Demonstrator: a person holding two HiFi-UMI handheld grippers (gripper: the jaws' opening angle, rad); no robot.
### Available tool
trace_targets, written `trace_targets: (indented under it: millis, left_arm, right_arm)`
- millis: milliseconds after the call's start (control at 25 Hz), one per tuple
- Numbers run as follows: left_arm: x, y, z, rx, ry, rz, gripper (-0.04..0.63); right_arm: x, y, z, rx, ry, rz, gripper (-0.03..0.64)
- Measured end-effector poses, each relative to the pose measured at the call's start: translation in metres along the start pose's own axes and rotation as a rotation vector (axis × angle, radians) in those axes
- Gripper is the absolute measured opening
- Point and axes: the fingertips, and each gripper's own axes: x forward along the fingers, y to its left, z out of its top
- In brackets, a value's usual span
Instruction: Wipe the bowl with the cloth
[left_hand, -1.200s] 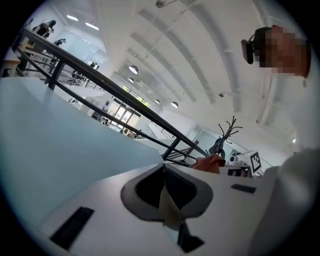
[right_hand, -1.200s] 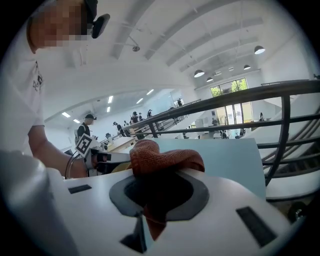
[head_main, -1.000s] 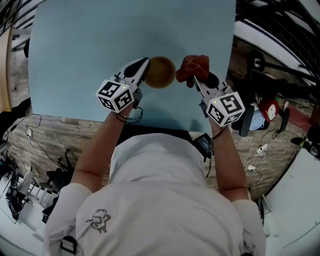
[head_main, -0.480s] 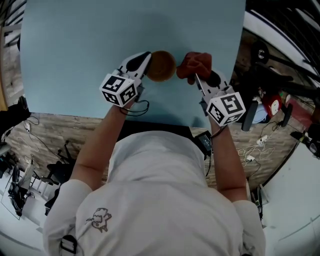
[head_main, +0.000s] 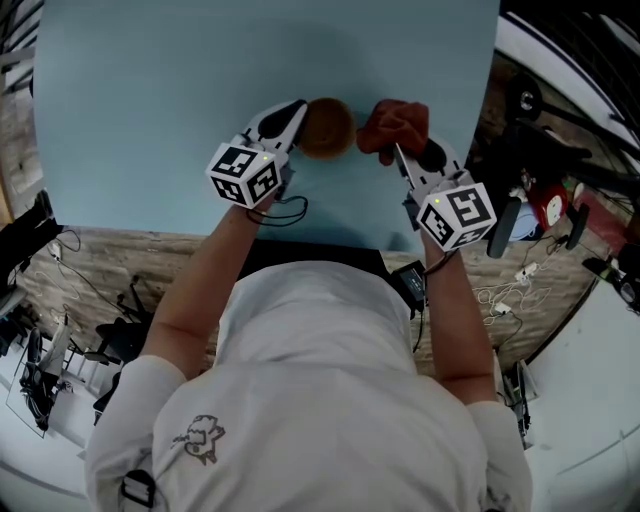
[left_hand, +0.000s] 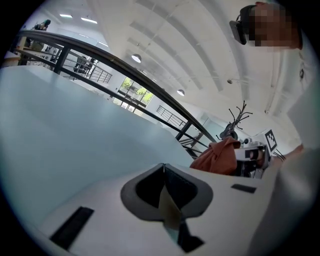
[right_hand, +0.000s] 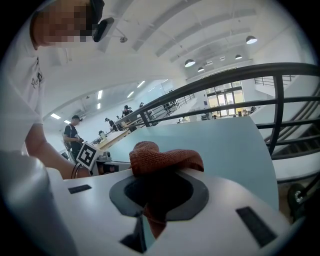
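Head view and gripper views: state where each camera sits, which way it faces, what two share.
Head view: on the head, steeply down at the table; shirt, both arms.
Left gripper view: on the left hand-held gripper, along jaws shut on the bowl; shirt.
Right gripper view: on the right hand-held gripper, along jaws shut on the cloth; forearm.
Shared: all show the cloth.

Bright, even illumination is provided by ceiling lamps (right_hand: 190, 63) and daylit windows (left_hand: 134, 91). The desk (head_main: 150, 100) is evenly lit, with only faint shadows. Strong fisheye bending and dark vignetted corners are recorded in both gripper views; edges are softened.
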Motion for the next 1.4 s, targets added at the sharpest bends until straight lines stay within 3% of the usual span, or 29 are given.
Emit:
trace_targets:
  millis: [280,400,760,1120,1400]
  left_arm:
    - [0.005,0.003,-0.009,0.041,0.029,0.015,0.021]
    - [0.004,0.005,-0.011,0.039,0.037,0.015,0.097]
    - [-0.029,-0.008,0.014,0.079,-0.025,0.026,0.103]
    - [-0.078,-0.083,0.077,0.226,-0.136,0.025,0.028]
    - [-0.124,-0.173,0.118,0.348,-0.202,-0.073,0.014]
  right_arm:
    - [0.0,0.001,0.0,-0.003,0.013,0.001,0.063]
    - [-0.001,0.002,0.0,-0.008,0.016,-0.004,0.063]
    - [-0.027,0.026,0.022,-0.071,-0.025,-0.01,0.063]
    - [-0.078,0.075,0.069,-0.173,-0.127,0.035,0.063]
    - [-0.127,0.111,0.102,-0.234,-0.239,0.111,0.063]
